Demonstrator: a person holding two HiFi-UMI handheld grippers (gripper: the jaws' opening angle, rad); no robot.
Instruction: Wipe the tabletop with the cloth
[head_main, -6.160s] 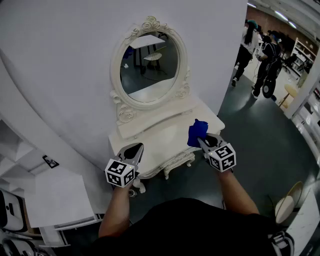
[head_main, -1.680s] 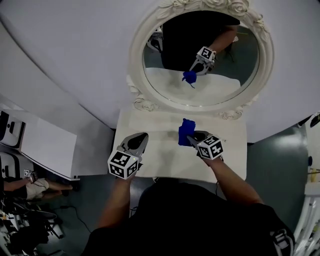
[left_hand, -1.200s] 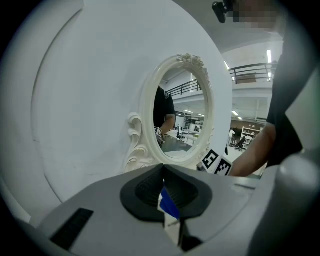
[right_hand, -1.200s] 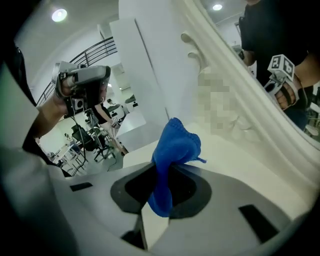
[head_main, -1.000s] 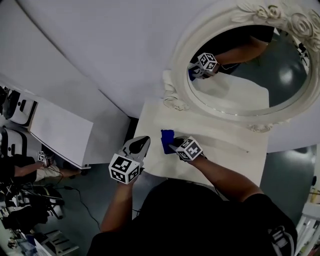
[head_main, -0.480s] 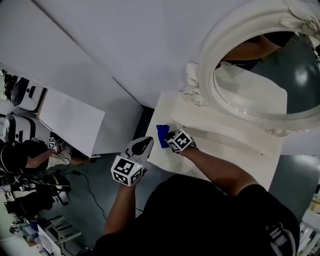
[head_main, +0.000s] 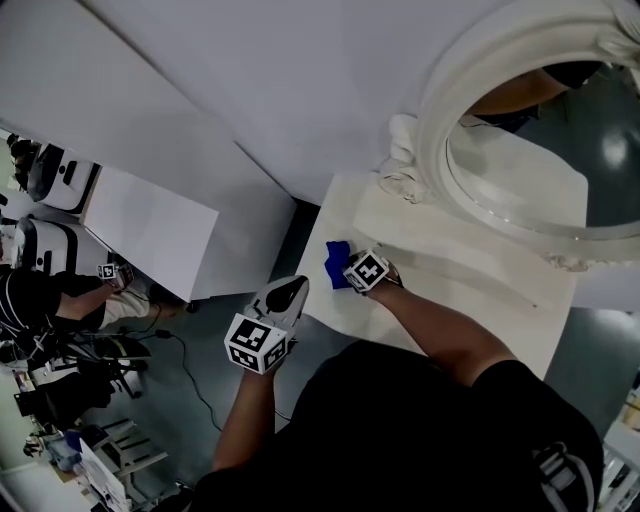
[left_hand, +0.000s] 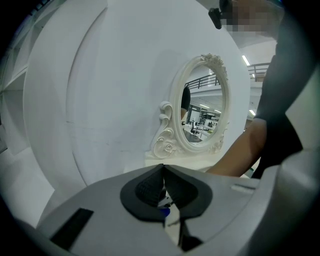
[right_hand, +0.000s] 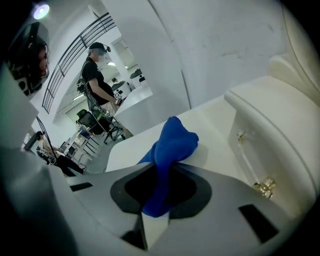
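Near the corner of the white table (head_main: 450, 290) left of the ornate white oval mirror (head_main: 440, 120), a stroke could run our crumpled blue cloth (head_main: 337, 265) off the edge, or drag could pull its thin fold free. Our right tool (head_main: 347, 271) clamps it, forearm crossing; our left tool (head_main: 291, 290), jaws together and empty, hangs off the table, farther from the mirror.

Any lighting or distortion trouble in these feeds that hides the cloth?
Head view: dim, wall edges bowed by the lens, yet the cloth shows clearly against the tabletop. Right gripper view: bright, cloth sharp, corners vignetted black. Left gripper view: dark rim, mirror stretched.
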